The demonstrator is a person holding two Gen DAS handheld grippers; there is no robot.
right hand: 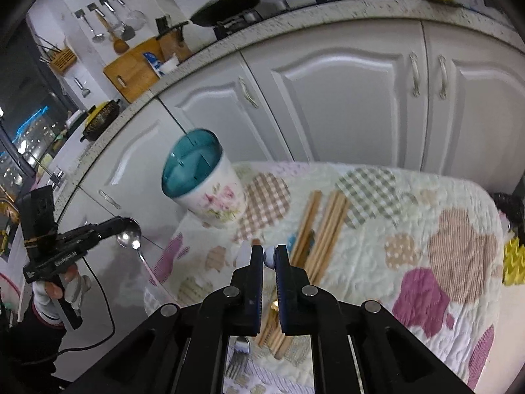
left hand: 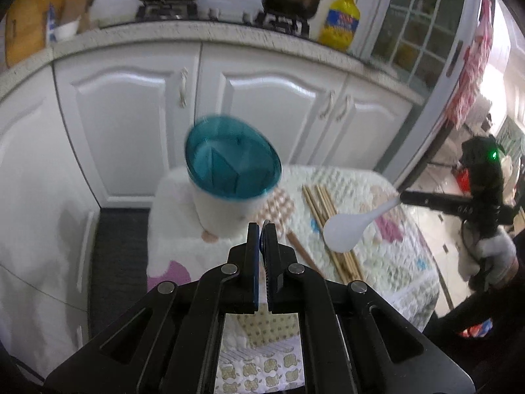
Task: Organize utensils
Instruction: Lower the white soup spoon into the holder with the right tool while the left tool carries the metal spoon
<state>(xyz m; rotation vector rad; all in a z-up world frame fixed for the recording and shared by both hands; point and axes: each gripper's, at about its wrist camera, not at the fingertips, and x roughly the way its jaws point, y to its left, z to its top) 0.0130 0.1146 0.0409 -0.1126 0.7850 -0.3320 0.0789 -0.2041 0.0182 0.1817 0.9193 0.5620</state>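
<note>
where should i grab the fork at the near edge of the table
By the handle, probably from above. In the right wrist view only the fork tines and neck show, lying flat on the quilt just below the right hand-held gripper; the handle is hidden, and that gripper is already shut on a white spoon.

1. The holder (left hand: 233,177) is motion-blurred in the left view, so its dividers are unclear.
2. The left claw (left hand: 262,229) hides the spoon's handle between its pads.
3. The right claw (right hand: 269,256) covers most of the white spoon (right hand: 269,255).
4. The fork (right hand: 239,358) is half hidden under the right claw.
5. The chopsticks (right hand: 323,229) run out of sight beneath that claw.
</note>
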